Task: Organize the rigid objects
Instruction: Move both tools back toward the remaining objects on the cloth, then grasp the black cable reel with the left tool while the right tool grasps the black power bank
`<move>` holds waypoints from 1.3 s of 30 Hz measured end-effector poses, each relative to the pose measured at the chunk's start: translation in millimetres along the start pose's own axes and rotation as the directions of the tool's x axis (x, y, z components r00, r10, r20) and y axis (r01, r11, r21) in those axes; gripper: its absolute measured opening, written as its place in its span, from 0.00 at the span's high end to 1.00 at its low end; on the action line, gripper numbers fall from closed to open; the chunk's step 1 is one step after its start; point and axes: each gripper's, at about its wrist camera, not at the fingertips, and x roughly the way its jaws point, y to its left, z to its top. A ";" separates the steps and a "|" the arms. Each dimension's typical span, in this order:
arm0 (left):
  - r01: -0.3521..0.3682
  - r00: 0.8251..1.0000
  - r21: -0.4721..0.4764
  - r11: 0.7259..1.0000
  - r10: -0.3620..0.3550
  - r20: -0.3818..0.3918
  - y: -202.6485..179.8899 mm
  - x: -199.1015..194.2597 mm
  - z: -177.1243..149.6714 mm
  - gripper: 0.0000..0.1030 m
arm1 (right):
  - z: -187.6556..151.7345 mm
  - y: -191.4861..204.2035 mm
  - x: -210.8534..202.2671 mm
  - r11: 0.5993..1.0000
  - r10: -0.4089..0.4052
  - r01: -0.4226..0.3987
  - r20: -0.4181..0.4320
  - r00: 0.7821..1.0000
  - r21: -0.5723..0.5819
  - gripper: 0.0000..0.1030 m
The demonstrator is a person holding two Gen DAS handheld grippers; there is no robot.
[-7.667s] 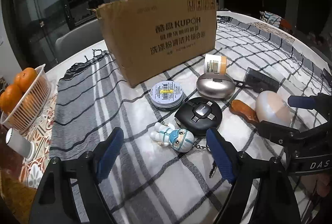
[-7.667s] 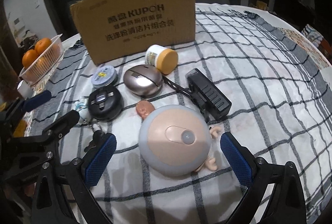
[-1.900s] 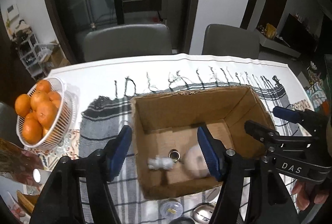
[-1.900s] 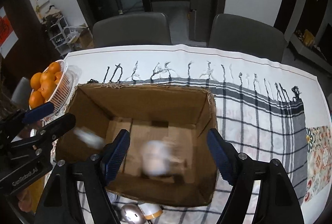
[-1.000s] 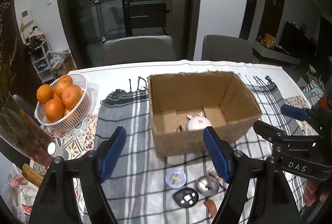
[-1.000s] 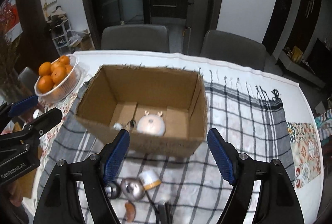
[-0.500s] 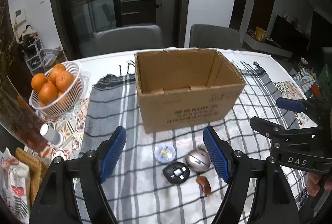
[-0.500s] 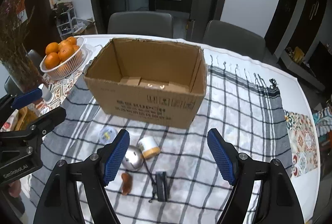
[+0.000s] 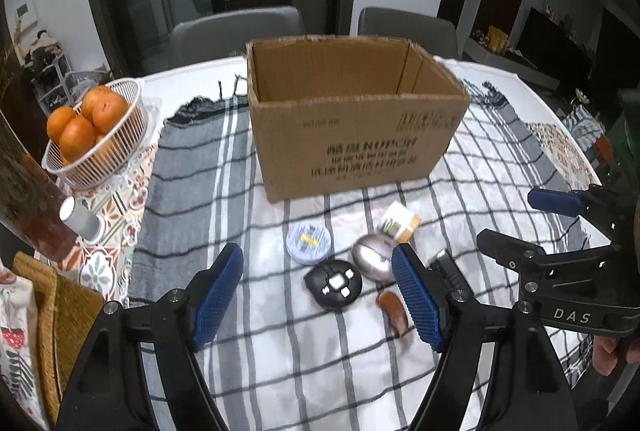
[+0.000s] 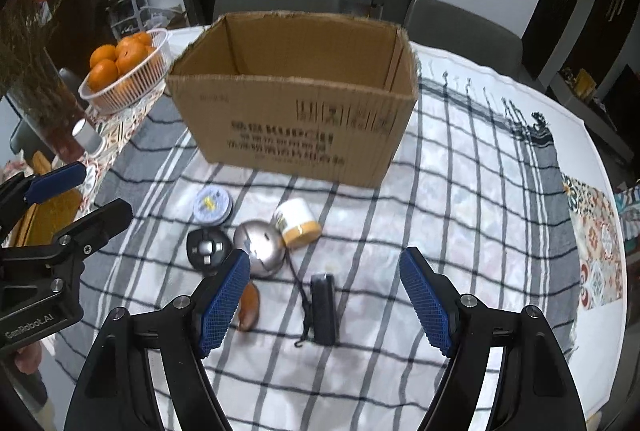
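An open cardboard box stands on the checked cloth. In front of it lie a round white tin, a black round device, a silver oval case, a small jar with an orange lid, a brown piece and a black adapter with a cord. My left gripper is open and empty above the black device. My right gripper is open and empty above the adapter.
A white basket of oranges stands at the left, with a dark vase and a small white cylinder near it. Grey chairs stand behind the table. The table edge runs along the right.
Both grippers have dropped lower and closer to the loose objects in front of the box. The box interior has gone out of sight. Both stay open and empty.
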 end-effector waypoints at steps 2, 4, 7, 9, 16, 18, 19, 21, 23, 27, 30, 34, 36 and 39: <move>0.008 1.000 0.004 1.000 -0.008 -0.028 0.3 6.6 -4.1 0.25 | -4.7 1.1 3.7 1.000 0.001 -0.001 -0.015 1.000 0.002 0.24; 0.020 0.998 0.006 1.000 -0.019 -0.059 0.7 13.7 -7.7 0.25 | -8.4 2.1 8.8 1.000 0.001 -0.001 -0.033 0.999 0.003 0.24; 0.028 0.995 0.013 1.000 -0.026 -0.098 1.2 24.3 -11.6 0.25 | -11.6 2.8 17.7 1.000 0.008 -0.008 -0.065 0.998 0.005 0.24; 0.032 0.991 0.017 0.999 -0.029 -0.127 1.1 32.4 -13.3 0.25 | -14.0 3.5 24.2 1.000 0.013 -0.012 -0.088 0.996 0.007 0.24; 0.060 0.969 0.033 0.998 -0.050 -0.240 0.0 63.3 -17.2 0.25 | -20.8 2.1 51.4 0.999 0.036 -0.032 -0.179 0.983 0.025 0.24; 0.057 0.962 0.051 0.997 -0.041 -0.269 -1.6 72.1 -18.5 0.25 | -22.3 1.4 59.3 0.999 0.026 -0.021 -0.200 0.979 0.026 0.24; 0.058 0.959 0.059 0.997 -0.039 -0.282 -2.5 76.2 -19.1 0.25 | -23.0 0.7 61.9 0.999 0.024 -0.018 -0.209 0.978 0.028 0.24; 0.062 0.954 0.066 0.996 -0.040 -0.299 -3.1 82.6 -19.2 0.25 | -25.1 -0.5 67.7 0.999 0.021 -0.014 -0.223 0.975 0.031 0.24; 0.067 0.948 0.067 0.996 -0.042 -0.316 -4.2 89.4 -19.5 0.25 | -27.4 -1.4 74.1 0.999 0.019 -0.011 -0.240 0.970 0.035 0.24; 0.069 0.938 0.077 0.995 -0.038 -0.345 -6.3 102.7 -18.5 0.25 | -31.2 -5.9 84.6 0.998 0.037 -0.021 -0.274 0.961 0.058 0.24; 0.067 0.931 0.080 0.995 -0.033 -0.362 -6.9 110.8 -17.5 0.25 | -32.8 -8.0 92.4 0.997 0.041 -0.022 -0.296 0.954 0.067 0.25; 0.071 0.925 0.071 0.995 -0.039 -0.378 -6.9 121.4 -17.0 0.25 | -35.2 -8.9 101.8 0.996 0.049 -0.025 -0.319 0.947 0.081 0.26; 0.076 0.921 0.065 0.995 -0.045 -0.388 -7.1 126.8 -17.6 0.25 | -36.5 -9.3 106.2 0.996 0.055 -0.028 -0.329 0.943 0.086 0.26; 0.074 0.918 0.064 0.995 -0.043 -0.393 -7.8 132.8 -18.6 0.25 | -38.8 -9.4 112.5 0.996 0.054 -0.025 -0.340 0.939 0.091 0.28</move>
